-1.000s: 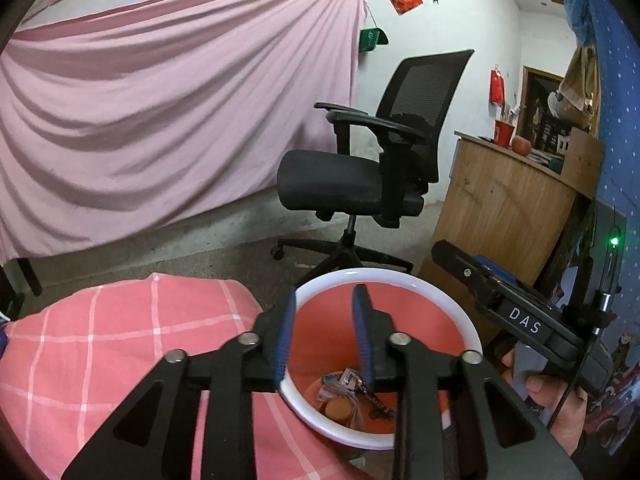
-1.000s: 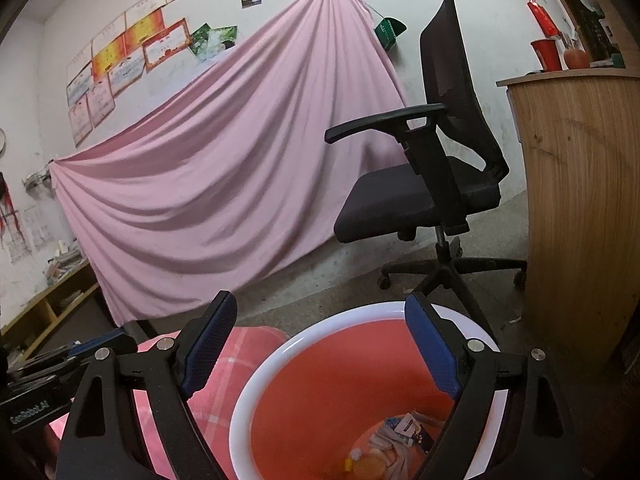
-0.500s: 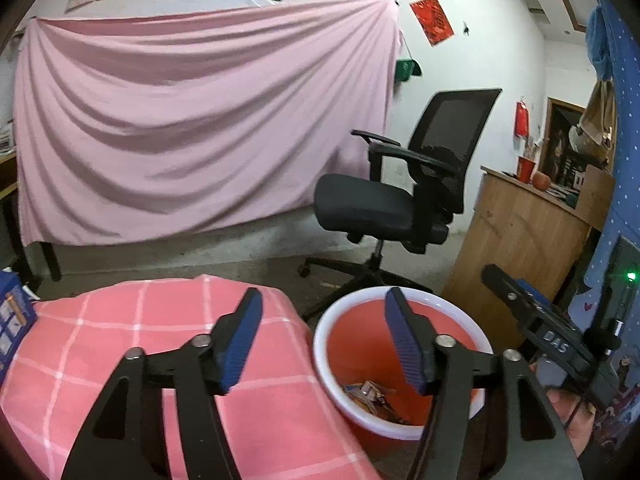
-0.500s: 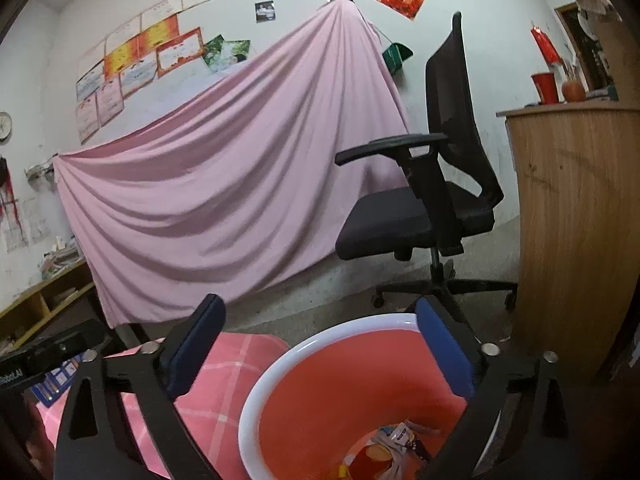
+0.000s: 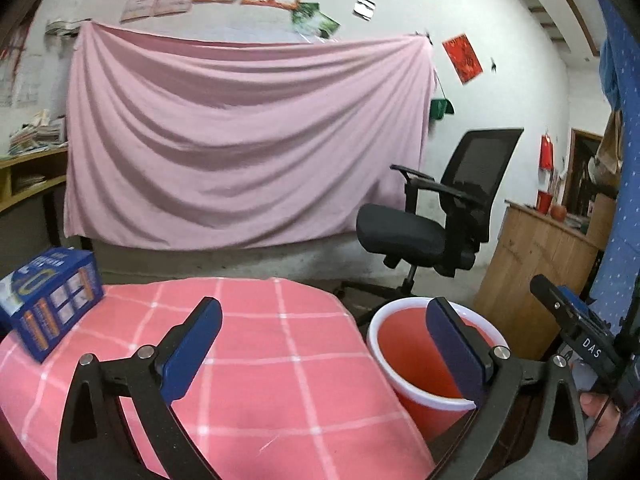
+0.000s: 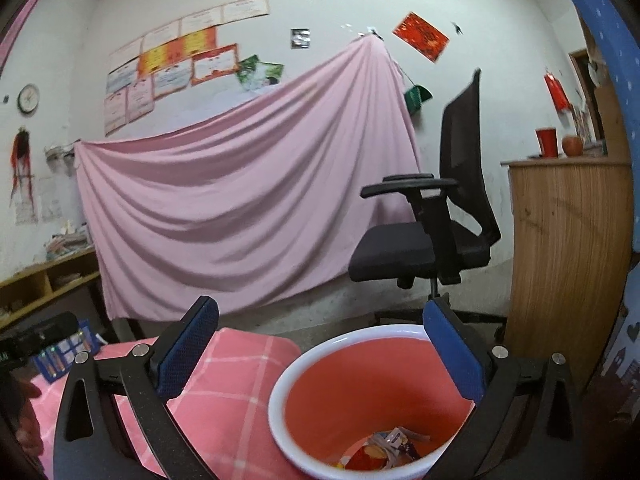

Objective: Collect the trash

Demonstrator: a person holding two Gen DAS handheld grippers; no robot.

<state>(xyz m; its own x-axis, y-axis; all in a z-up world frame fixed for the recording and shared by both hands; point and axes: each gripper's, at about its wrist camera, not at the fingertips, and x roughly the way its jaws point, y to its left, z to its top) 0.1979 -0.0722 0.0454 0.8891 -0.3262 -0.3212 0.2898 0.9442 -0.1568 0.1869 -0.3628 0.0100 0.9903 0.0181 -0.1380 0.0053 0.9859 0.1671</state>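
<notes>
The left gripper (image 5: 320, 344), narrow over the red bin (image 5: 404, 344) a second ago, now gapes wide and empty above the pink checked cloth (image 5: 280, 360); the right gripper (image 6: 320, 352) stays wide, holding nothing, over the bin (image 6: 304, 364). Wrappers (image 6: 390, 446) lie at the bottom, partly cut off by the rim; beyond stands the office chair (image 6: 432, 236).

Bin (image 6: 304, 376) lower centre: glossy smooth red plastic, white rim. Checked pink tablecloth (image 5: 256, 360) lower left: matt woven cloth. Draped pink sheet (image 5: 240, 144) centre: soft matt fabric. Cabinet (image 6: 568, 256) right: wood grain. Chair (image 5: 452, 204): black mesh back.
</notes>
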